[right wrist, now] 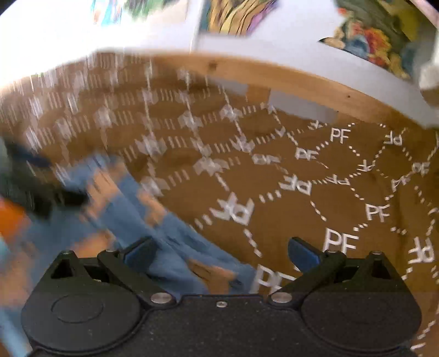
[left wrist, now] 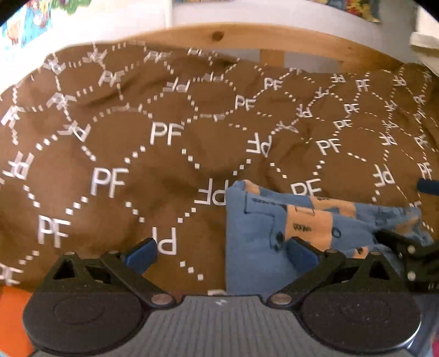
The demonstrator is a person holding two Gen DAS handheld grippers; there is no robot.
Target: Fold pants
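The pants are blue with orange patches and lie folded on the brown "PF" bedspread. My left gripper is open and empty, its right finger over the pants' left part. The right gripper shows at the right edge of the left wrist view, next to the pants. In the right wrist view my right gripper is open and empty above the pants, which are blurred by motion. The left gripper appears as a dark blur at the left edge.
A wooden bed frame rail runs along the far side of the bedspread, with a white wall and colourful pictures behind. Something orange lies at the near left edge.
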